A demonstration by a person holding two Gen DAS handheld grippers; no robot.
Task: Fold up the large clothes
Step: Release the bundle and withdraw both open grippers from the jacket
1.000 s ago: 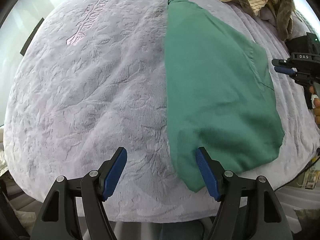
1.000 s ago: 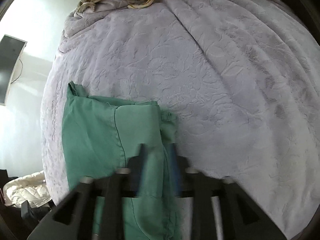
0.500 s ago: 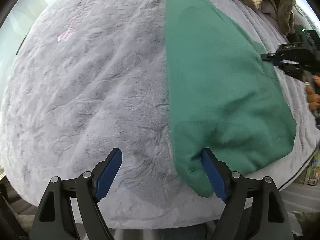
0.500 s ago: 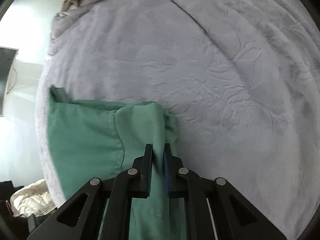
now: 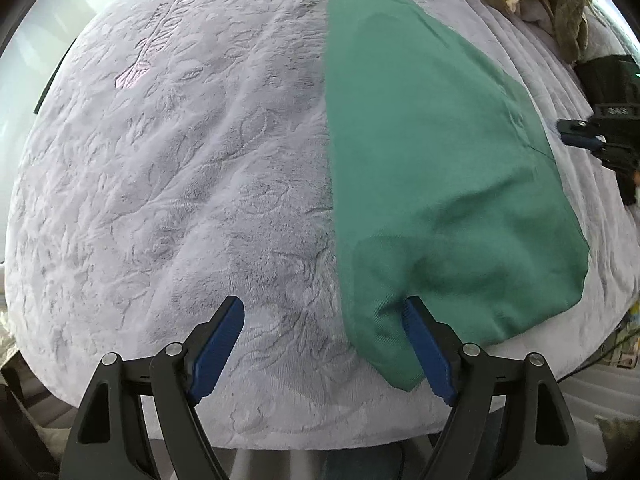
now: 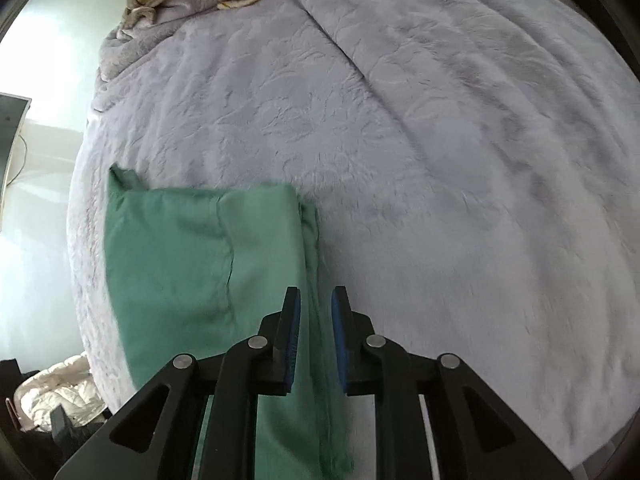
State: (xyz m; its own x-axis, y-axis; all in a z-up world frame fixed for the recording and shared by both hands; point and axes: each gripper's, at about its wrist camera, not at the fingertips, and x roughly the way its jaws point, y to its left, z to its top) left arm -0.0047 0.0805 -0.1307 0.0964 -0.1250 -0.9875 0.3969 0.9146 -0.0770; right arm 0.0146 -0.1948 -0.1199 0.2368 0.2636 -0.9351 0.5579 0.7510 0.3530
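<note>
1. Left wrist view: the left gripper is spread wide and holds nothing; the folded green fabric garment lies flat on the bed's lavender embossed plush blanket, its near corner beside the right-hand finger.
2. Right wrist view: the right gripper is parted narrowly, the green garment's edge between its fingers, unpinched.

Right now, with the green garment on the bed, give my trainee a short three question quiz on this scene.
1. True or false: the left gripper is clamped on the green garment.
2. The right gripper has its fingers: A) wide apart over bare blanket, B) a little apart astride the garment's edge, C) out of view.
3. Fill in: the garment lies on a pale ___ blanket.

Key: 1 false, its fingers stand wide open; 2 B; 3 lilac.
</note>
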